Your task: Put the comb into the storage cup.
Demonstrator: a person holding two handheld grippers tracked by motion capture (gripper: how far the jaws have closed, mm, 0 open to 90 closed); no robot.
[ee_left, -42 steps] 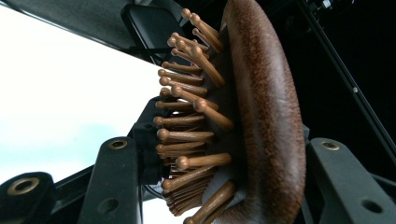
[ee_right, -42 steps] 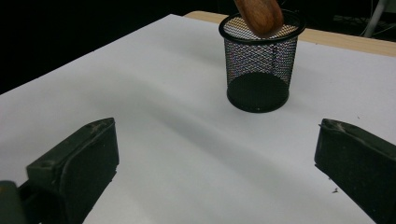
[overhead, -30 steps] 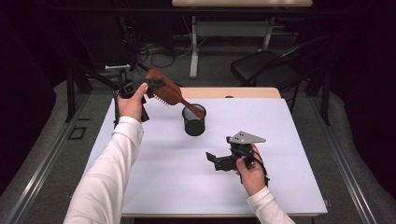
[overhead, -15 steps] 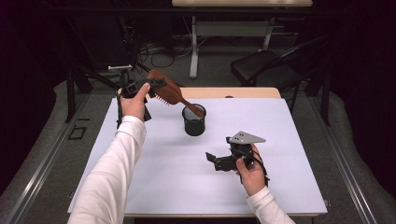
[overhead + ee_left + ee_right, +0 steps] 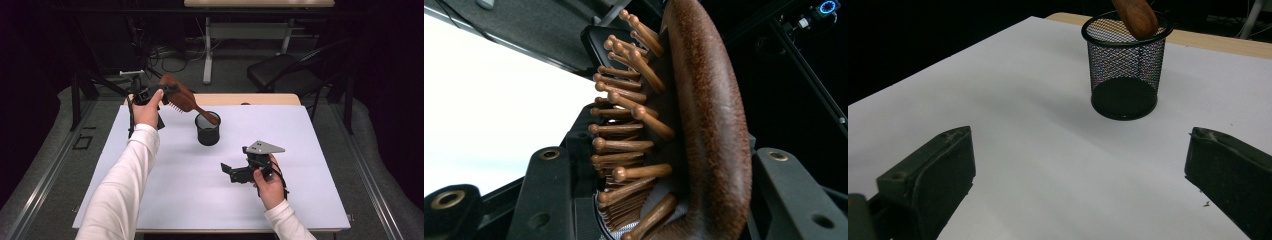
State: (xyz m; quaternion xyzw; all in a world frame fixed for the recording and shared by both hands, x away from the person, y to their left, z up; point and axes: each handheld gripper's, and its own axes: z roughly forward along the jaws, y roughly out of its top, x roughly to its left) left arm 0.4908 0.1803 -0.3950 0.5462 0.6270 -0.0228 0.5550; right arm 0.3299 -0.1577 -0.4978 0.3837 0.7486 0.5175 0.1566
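A brown wooden hairbrush [image 5: 182, 97] hangs tilted over the far left of the white table, and my left gripper [image 5: 167, 92] is shut on its head. Its handle slopes down to the right, with the tip at the rim of a black mesh cup [image 5: 207, 131]. In the left gripper view the brush head [image 5: 709, 125] sits between the two jaws, with the bristles [image 5: 624, 145] pointing left. My right gripper [image 5: 231, 171] rests low over the table at the front right, open and holding nothing. In the right gripper view the mesh cup [image 5: 1125, 65] stands ahead with the handle tip [image 5: 1137, 17] at its mouth.
The white tabletop [image 5: 175, 190] lies on a wooden table whose far edge [image 5: 250, 99] shows behind the cup. A black chair [image 5: 285, 75] and a desk frame [image 5: 210, 35] stand beyond it. A stand with cables [image 5: 132, 75] sits off the far left corner.
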